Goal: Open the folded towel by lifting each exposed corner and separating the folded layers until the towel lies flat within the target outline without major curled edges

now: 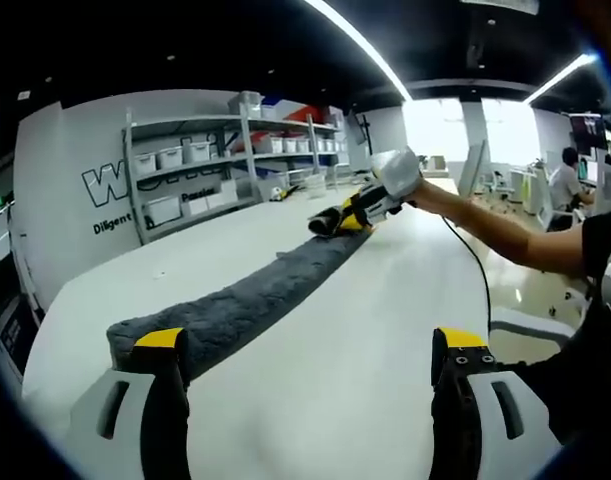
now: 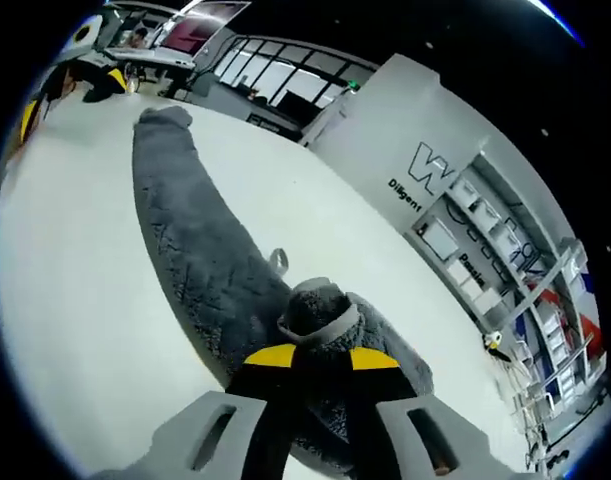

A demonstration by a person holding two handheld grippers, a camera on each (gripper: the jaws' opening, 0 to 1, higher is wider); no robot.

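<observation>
Towel [image 1: 247, 300], dark grey, lies stretched in a long narrow band across the white table [image 1: 365, 330]. In my right gripper view, the right gripper [image 2: 320, 352] has its yellow-tipped jaws pressed together on a bunched-up end of the towel, which bulges above the tips. In my left gripper view, my left gripper [image 1: 310, 350] stands spread wide, one jaw just touching the towel's near end and the other over bare table. Grey shelves [image 1: 235, 160] with white bins line the wall beyond the table.
</observation>
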